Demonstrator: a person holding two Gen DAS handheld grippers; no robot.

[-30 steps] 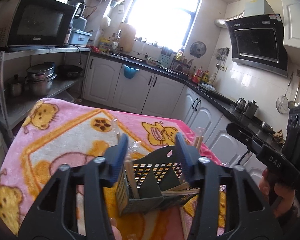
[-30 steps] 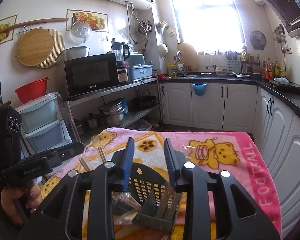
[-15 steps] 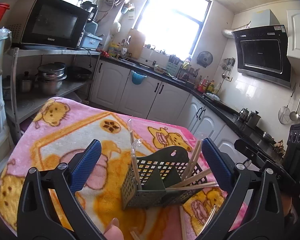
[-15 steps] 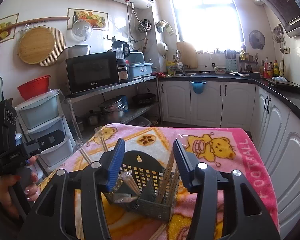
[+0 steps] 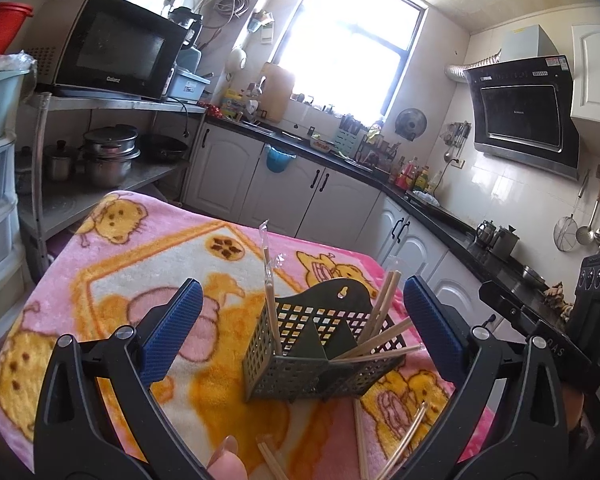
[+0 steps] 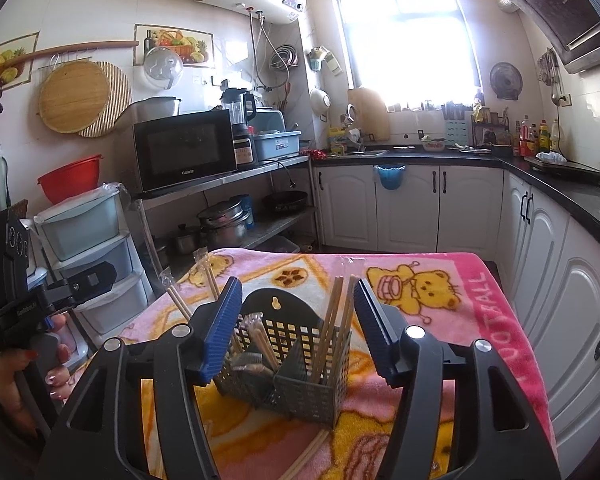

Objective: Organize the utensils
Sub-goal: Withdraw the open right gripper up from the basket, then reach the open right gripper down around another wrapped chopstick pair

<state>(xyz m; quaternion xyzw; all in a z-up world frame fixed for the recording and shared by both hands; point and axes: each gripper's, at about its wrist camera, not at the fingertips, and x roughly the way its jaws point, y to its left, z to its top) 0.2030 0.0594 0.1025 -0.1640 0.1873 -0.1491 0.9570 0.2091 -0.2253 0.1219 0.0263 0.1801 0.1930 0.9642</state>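
Note:
A dark perforated utensil basket [image 5: 320,364] [image 6: 296,380] stands upright on the pink bear blanket [image 5: 140,264] [image 6: 440,320]. Bare wooden chopsticks [image 5: 384,316] [image 6: 334,316] lean in one compartment, and plastic-wrapped ones [image 5: 269,280] [image 6: 260,346] stand in another. My left gripper [image 5: 301,292] is wide open, its blue pads well clear of the basket on both sides. My right gripper [image 6: 297,286] is opening; the basket sits beyond and between its pads, which do not press on it. Loose chopsticks [image 5: 360,436] [image 6: 310,450] lie on the blanket in front of the basket.
A steel shelf [image 6: 236,178] with a microwave [image 6: 184,156] and pots stands to the left, plastic drawers [image 6: 88,232] beside it. White cabinets [image 6: 408,204] and a black counter run along the back and right. A hand [image 6: 40,372] holds the other gripper at the left edge.
Both grippers were closed about the basket and have opened, the left to full width. Both have drawn back from it, and the basket stays on the blanket.

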